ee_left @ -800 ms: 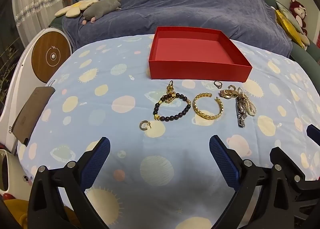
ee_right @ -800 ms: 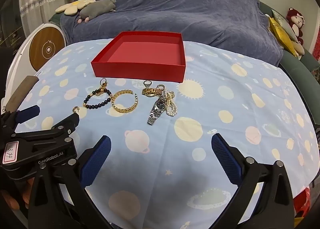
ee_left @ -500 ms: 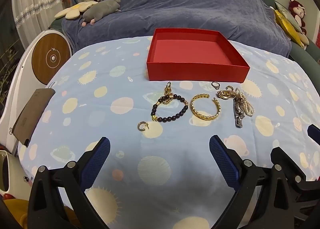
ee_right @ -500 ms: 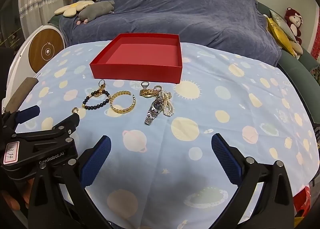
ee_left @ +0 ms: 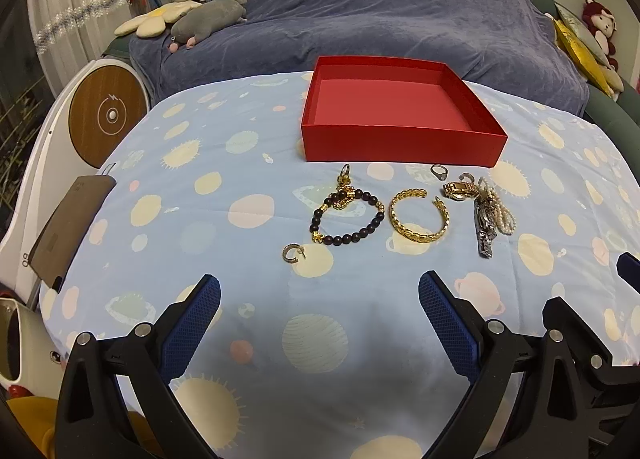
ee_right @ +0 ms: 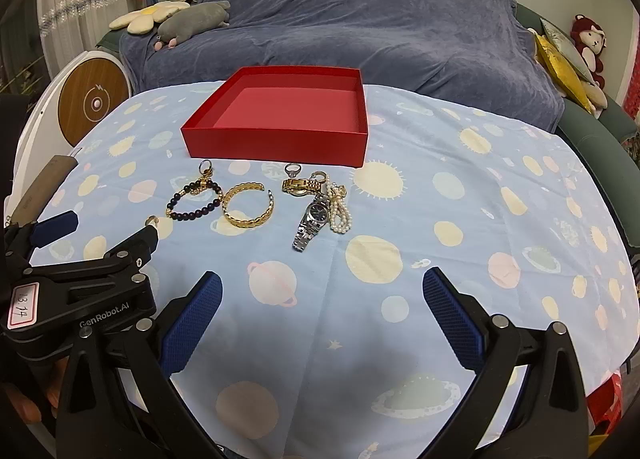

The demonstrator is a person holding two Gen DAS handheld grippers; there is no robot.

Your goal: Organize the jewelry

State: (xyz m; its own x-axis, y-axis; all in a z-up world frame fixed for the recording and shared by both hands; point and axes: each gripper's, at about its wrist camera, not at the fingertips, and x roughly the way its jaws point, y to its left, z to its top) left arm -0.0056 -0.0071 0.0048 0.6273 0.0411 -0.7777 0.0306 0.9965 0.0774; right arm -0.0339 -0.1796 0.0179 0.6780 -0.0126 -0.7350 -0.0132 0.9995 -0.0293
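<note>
A: While both sets of fingers are spread wide with nothing between them, no grip is in play. The left gripper [ee_left: 319, 297] and right gripper [ee_right: 322, 295] are held tilted down over the tablecloth [ee_right: 460, 259], side by side.

B: Nearest piece?

A: Just ahead of the left gripper's left fingertip, the small hoop earring [ee_left: 293, 252]. Beyond it, between the fingers' lines, the dark bead bracelet [ee_left: 347, 215] and the gold cuff [ee_left: 419, 215]. Off past the right fingertip, the silver watch [ee_right: 313, 222] is seen touching the pearl strand [ee_right: 339, 207], with the gold watch [ee_right: 301, 185] and a ring [ee_right: 292, 169] just behind. Farthest: the red box [ee_right: 280, 147], empty.

B: Risks?

A: The watch and pearls may get picked together, since they overlap; the strand could be dragged and dropped short of the box. The earring and ring are small and flat, so cloth could be pinched with them and the whole row shifted. The cuff is rigid and open-ended, so it is likely to twist out if gripped off-centre. The two grippers are close; a clash is possible if one piece is approached by both.
</note>
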